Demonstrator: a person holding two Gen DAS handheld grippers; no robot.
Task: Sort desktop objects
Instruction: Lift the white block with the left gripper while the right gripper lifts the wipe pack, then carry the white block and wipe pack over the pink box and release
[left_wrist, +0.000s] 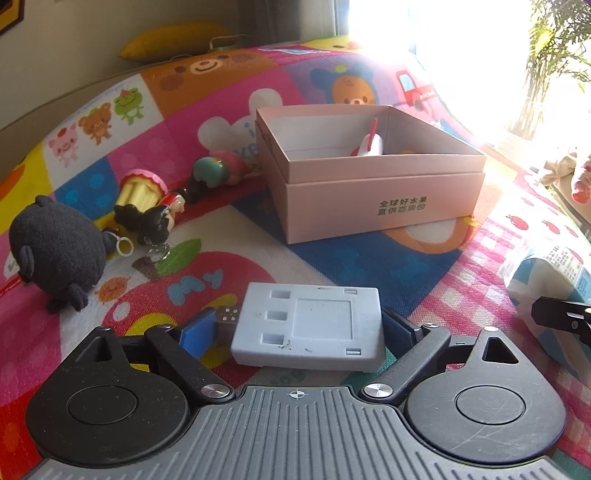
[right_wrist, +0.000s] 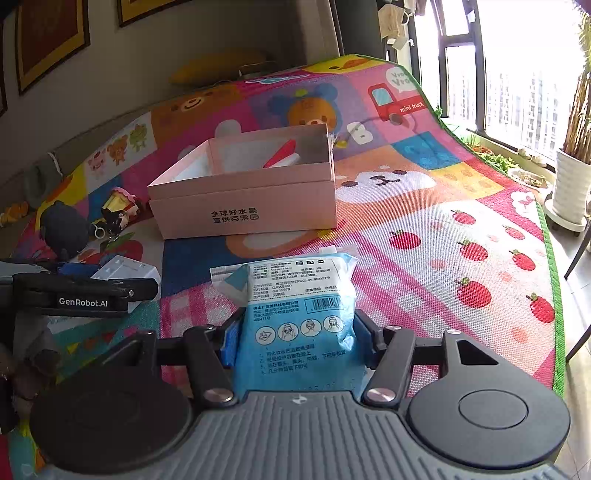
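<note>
The left gripper (left_wrist: 308, 326) clamps a pale grey plastic adapter block (left_wrist: 308, 328) crosswise, short of the open pink cardboard box (left_wrist: 384, 201); the right gripper (right_wrist: 295, 341) pinches a soft blue plastic wipe packet (right_wrist: 295, 314), also short of the box. Best to lift each clear over the box's near wall and release low inside, one at a time.

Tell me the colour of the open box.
Pale pink box, clearest in the left wrist view.

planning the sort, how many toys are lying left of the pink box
4: black plush farthest left, cupcake toy, dark-haired figurine, green-capped figure by the pink box. More may be hidden.
</note>
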